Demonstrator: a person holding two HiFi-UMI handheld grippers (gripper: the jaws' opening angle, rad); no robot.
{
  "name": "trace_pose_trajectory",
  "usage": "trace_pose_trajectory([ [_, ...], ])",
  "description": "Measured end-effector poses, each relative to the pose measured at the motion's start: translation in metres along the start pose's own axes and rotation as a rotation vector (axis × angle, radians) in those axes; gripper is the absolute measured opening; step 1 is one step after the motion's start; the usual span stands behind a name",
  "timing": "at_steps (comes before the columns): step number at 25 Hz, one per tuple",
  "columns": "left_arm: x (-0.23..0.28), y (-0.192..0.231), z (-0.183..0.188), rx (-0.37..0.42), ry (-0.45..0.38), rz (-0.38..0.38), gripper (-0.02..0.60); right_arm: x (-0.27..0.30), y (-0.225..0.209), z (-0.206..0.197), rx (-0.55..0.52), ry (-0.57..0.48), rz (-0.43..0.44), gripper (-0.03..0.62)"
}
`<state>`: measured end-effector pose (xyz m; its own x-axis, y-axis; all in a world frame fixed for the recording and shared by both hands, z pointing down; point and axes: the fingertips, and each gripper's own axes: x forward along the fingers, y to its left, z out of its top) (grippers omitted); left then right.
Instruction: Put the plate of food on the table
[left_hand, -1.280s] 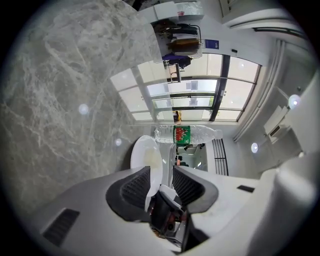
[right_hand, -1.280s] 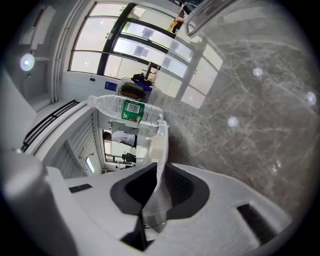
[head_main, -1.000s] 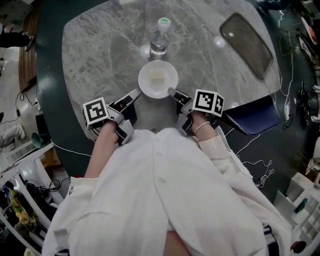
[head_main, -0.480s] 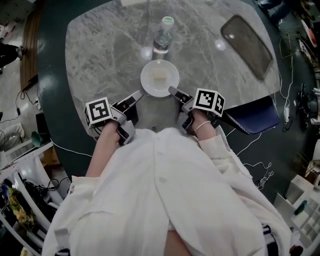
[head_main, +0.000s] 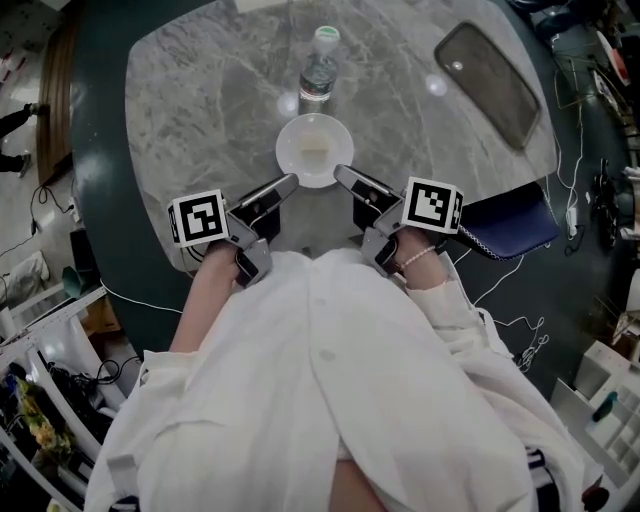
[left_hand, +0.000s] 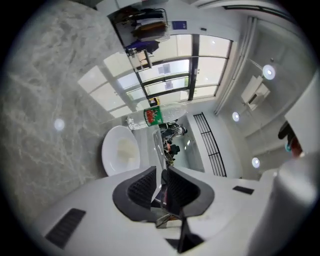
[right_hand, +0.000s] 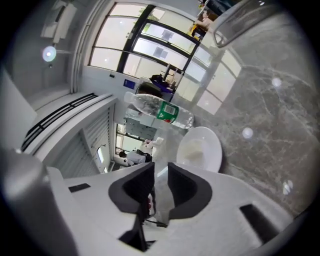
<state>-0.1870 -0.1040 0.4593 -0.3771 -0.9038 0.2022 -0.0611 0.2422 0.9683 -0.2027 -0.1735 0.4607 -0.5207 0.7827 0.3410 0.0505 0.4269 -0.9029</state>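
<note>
**Plate set down, both grippers free of it**

The marble desk (head_main: 200, 100) carries the plate of food (head_main: 314, 150), which lies flat near the front edge, just in front of a water bottle (head_main: 318, 68). The left gripper (head_main: 288, 183) and right gripper (head_main: 343, 176) flank the plate's near rim. The jaws of each have just been closing; they stand narrowly apart with nothing between them. The placing looks done, so this is the let-go step. Next, both grippers need to draw back toward the person without clipping the rim.
</note>
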Motion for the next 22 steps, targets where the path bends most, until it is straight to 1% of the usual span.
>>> trace_pose_trajectory([
  [2,0.003,-0.016,0.001,0.131,0.027,-0.034,0.06,-0.003,0.021,0.001,-0.074,0.021,0.047,0.034],
  [3,0.004,-0.023,0.002,0.188,0.029,-0.049,0.052,-0.005,0.03,0.004,-0.127,0.022,0.065,0.021],
  [5,0.003,-0.036,0.009,0.294,0.002,-0.065,0.046,-0.009,0.044,0.012,-0.227,0.017,0.091,0.011],
  [6,0.002,-0.042,0.013,0.333,-0.019,-0.076,0.041,-0.01,0.049,0.015,-0.253,0.013,0.102,0.008],
  [7,0.0,-0.049,0.017,0.354,-0.039,-0.096,0.038,-0.011,0.053,0.016,-0.268,0.013,0.114,0.006],
  [9,-0.003,-0.062,0.021,0.37,-0.069,-0.13,0.034,-0.01,0.061,0.017,-0.289,0.029,0.143,0.003],
  [11,-0.005,-0.068,0.023,0.381,-0.085,-0.146,0.031,-0.011,0.067,0.012,-0.324,0.068,0.167,0.003],
  [13,-0.002,-0.068,0.02,0.394,-0.076,-0.144,0.031,-0.015,0.07,0.008,-0.37,0.11,0.176,0.003],
  [16,0.008,-0.068,0.015,0.408,-0.047,-0.133,0.029,-0.024,0.066,0.005,-0.402,0.162,0.166,0.003],
  [19,0.012,-0.065,0.011,0.382,-0.041,-0.144,0.029,-0.027,0.069,-0.001,-0.439,0.211,0.169,0.003],
  [22,0.018,-0.063,0.014,0.384,-0.041,-0.123,0.029,-0.029,0.07,-0.006,-0.456,0.25,0.18,0.003],
])
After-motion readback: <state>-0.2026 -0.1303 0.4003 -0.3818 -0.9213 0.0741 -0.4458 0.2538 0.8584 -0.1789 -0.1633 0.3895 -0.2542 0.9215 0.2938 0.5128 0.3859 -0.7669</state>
